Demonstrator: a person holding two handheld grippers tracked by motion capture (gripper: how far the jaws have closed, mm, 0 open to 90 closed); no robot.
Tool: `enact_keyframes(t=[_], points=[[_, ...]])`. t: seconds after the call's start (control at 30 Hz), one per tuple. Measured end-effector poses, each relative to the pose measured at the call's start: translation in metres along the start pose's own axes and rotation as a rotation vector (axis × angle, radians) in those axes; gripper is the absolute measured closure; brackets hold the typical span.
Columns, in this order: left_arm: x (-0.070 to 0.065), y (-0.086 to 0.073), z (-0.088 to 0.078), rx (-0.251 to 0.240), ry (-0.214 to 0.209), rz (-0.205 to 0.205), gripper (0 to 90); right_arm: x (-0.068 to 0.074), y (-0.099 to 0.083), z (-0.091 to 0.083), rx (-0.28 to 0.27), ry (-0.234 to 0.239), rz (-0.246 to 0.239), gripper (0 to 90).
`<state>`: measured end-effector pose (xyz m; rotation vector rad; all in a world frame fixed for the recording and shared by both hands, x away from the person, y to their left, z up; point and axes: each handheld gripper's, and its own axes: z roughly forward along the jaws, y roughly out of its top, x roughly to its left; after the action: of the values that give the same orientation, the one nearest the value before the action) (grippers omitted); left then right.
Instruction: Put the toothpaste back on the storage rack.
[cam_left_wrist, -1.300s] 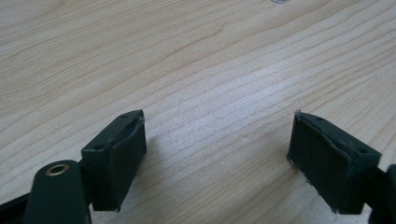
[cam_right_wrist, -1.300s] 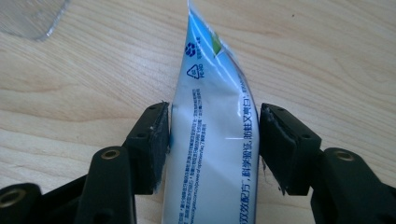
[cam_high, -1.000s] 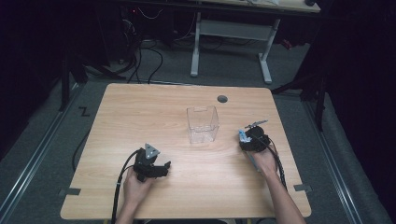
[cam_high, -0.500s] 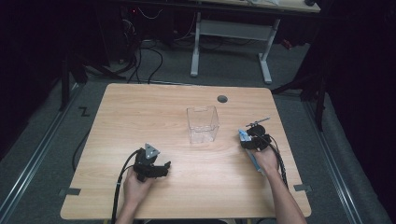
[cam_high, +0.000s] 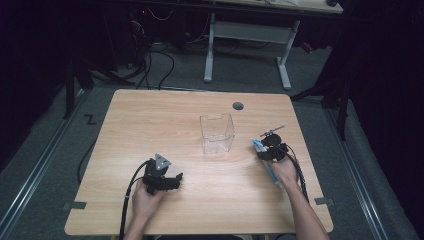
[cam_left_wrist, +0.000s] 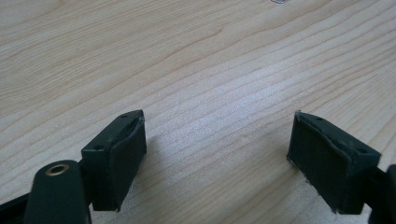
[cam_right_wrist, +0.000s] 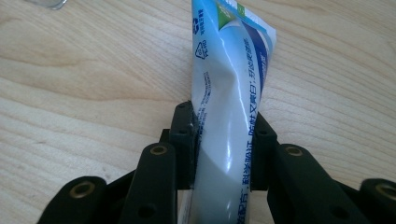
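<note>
A white and blue toothpaste tube (cam_right_wrist: 229, 93) lies on the wooden table (cam_high: 165, 125), pinched between the black jaws of my right gripper (cam_right_wrist: 224, 135), which have just been closing on it. In the high view the tube (cam_high: 272, 175) runs under the right hand at the table's right side, with the right gripper (cam_high: 267, 149) at its far end. A clear plastic box (cam_high: 217, 132) stands upright just left of that gripper, apart from it. My left gripper (cam_high: 172, 181) rests near the front left, and its jaws (cam_left_wrist: 217, 158) stand wide open over bare wood.
A round cable hole (cam_high: 238, 106) sits near the table's far edge. Cables trail from both grippers toward the front edge. Beyond the table stand a white desk frame (cam_high: 250, 45) and loose cables on grey carpet.
The right gripper's jaws have closed onto the toothpaste tube. Neither hand has shifted, and the left gripper is unchanged.
</note>
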<state>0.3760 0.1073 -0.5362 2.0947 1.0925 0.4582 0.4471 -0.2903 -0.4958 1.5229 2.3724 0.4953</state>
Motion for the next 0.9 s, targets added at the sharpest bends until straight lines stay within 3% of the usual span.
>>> enact_keyframes(t=[0.53,0.9], points=[[0.000,0.000,0.000,0.000,0.000,0.000,19.3,0.005,-0.002,-0.016,-0.067,0.074,-0.006,70.5],[0.000,0.000,0.000,0.000,0.000,0.000,19.3,0.007,-0.003,-0.031,-0.121,0.092,-0.010,70.5]])
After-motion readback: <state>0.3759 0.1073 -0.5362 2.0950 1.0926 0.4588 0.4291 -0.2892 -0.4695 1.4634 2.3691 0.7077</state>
